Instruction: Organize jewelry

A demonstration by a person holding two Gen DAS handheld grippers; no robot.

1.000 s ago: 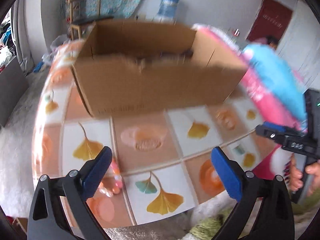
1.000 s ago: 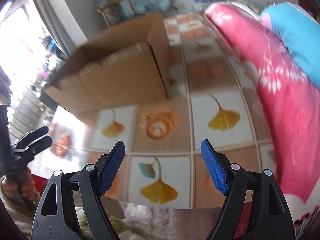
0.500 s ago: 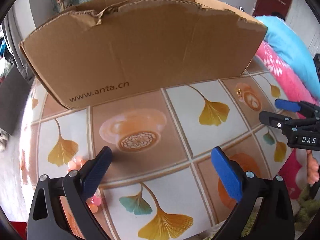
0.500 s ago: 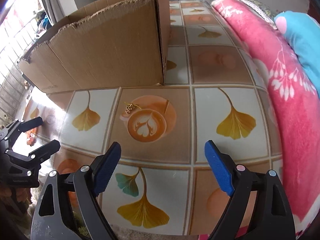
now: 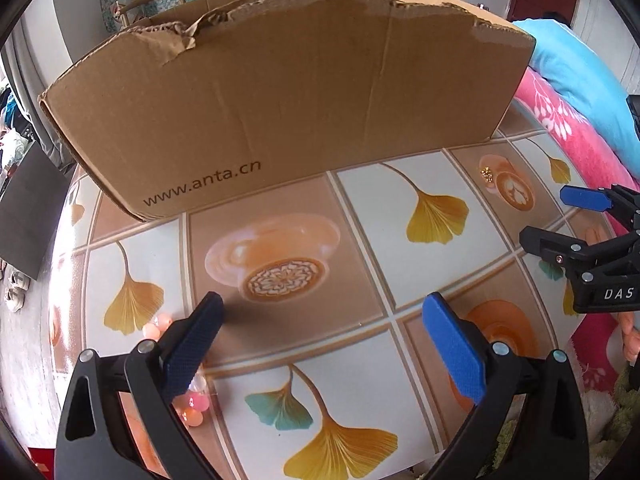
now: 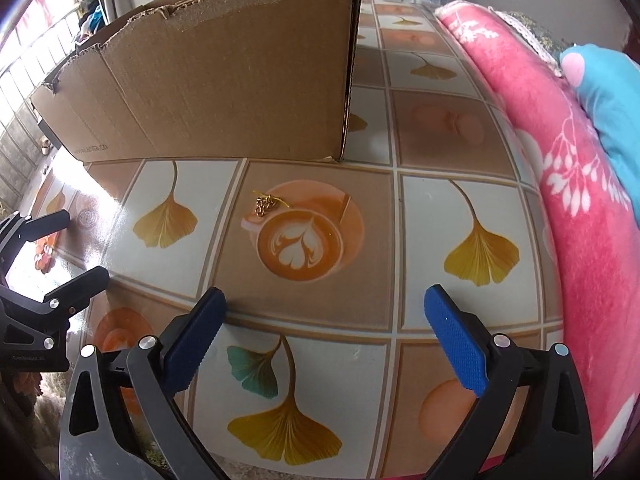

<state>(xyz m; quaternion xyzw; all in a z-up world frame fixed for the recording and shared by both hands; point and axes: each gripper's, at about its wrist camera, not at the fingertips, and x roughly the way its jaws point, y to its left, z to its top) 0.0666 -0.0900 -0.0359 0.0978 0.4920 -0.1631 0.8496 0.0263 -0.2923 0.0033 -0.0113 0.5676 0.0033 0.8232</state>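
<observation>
A small gold chain (image 6: 265,205) lies on the patterned tablecloth (image 6: 436,216), a short way ahead of my right gripper (image 6: 325,294). That gripper's jaws are opening, with nothing between them. The same chain (image 5: 487,173) shows at the right of the left wrist view, near the right gripper (image 5: 544,216). A pink and orange bead bracelet (image 5: 160,326) lies on the cloth, partly hidden by the left finger of my left gripper (image 5: 322,304). This gripper is open and holds nothing. The right wrist view shows the beads (image 6: 44,254) between the left gripper's fingers (image 6: 86,278).
A large open cardboard box (image 5: 280,100) stands across the table just behind both pieces. A pink flowered blanket (image 6: 580,200) and a blue pillow (image 6: 612,92) border the right side. The table's near edge runs just under both grippers.
Both grippers have sunk towards the table and tilted down, so the box and cloth loom larger. The right gripper's jaws have spread wider. Over the last half second they hardly moved.
</observation>
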